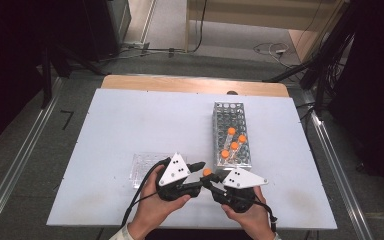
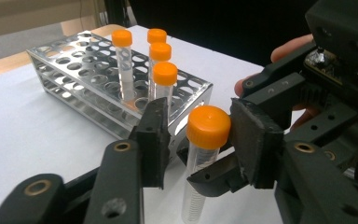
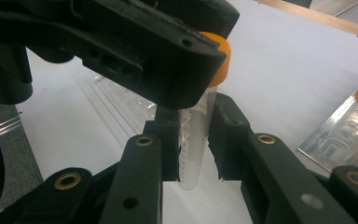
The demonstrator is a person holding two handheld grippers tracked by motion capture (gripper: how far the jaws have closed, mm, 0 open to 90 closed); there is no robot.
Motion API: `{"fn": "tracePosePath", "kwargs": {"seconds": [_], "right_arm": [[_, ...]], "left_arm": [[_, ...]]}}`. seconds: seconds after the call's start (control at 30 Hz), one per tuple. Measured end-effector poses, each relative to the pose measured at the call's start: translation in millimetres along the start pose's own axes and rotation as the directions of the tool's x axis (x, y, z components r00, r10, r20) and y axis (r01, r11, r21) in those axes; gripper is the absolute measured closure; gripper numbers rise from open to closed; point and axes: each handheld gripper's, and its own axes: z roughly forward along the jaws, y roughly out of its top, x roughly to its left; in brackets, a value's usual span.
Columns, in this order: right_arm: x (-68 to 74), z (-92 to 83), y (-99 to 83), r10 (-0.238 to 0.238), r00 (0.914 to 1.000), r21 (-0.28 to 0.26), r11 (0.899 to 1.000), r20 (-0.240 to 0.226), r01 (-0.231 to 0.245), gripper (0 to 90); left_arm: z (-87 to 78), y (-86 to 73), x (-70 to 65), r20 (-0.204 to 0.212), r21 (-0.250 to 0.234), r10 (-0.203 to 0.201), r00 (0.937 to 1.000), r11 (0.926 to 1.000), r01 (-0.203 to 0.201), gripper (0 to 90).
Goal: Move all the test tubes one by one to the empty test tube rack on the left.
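Note:
A clear tube (image 2: pixel 196 163) with an orange cap (image 2: pixel 208 126) stands upright just above the white table (image 1: pixel 130 125). My right gripper (image 3: pixel 195 154) is shut on the tube's body, one pad on each side. My left gripper (image 2: pixel 204 140) brackets the cap: its right pad (image 2: pixel 254 140) touches the cap, while its left pad (image 2: pixel 154 140) stands a small gap away, so it is open. In the high view both grippers meet near the table's front edge, the left gripper (image 1: pixel 200 172) beside the right gripper (image 1: pixel 215 177), with the cap (image 1: pixel 207 172) between them.
A metal tube rack (image 1: pixel 232 135) stands just beyond the grippers on the right and holds several orange-capped tubes (image 2: pixel 164 74) at its near end. A clear plastic tray (image 1: pixel 147 167) lies flat to the left of my left hand.

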Motion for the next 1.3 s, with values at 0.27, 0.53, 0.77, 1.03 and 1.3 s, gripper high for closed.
{"fn": "tracePosePath", "kwargs": {"seconds": [0.27, 0.53, 0.77, 1.03, 1.3], "right_arm": [[-0.5, -0.4, 0.0, 0.001, 1.0000, -0.002, 1.000, -0.001, -0.001, 71.9], [-1.2, -0.3, -0.2, 0.012, 0.9999, -0.004, 1.000, -0.011, -0.012, 70.4], [-3.6, 0.9, -0.8, 0.056, 0.9976, -0.006, 0.998, -0.040, -0.056, 40.9], [-5.4, -1.0, -1.9, 0.071, 0.9970, -0.017, 0.997, -0.032, -0.071, 28.2], [-4.9, -2.5, -2.1, 0.073, 0.9968, -0.019, 0.997, -0.034, -0.074, 26.7]], "left_arm": [[1.4, -0.6, -1.1, 0.013, 0.007, 0.007, 0.9999, 0.9999, -0.007, 69.6], [0.6, -0.2, -1.5, 0.010, 0.000, 0.017, 0.9998, 0.9999, -0.017, 71.1], [-7.3, 4.7, 0.7, 0.006, -0.023, 0.008, 0.9999, 0.9997, -0.008, 71.2], [-19.3, 10.6, 4.8, -0.002, -0.058, -0.014, 0.9999, 0.9982, 0.014, 71.2], [-31.9, 16.6, 8.8, -0.011, -0.080, -0.035, 0.9993, 0.9963, 0.034, 71.2]]}}
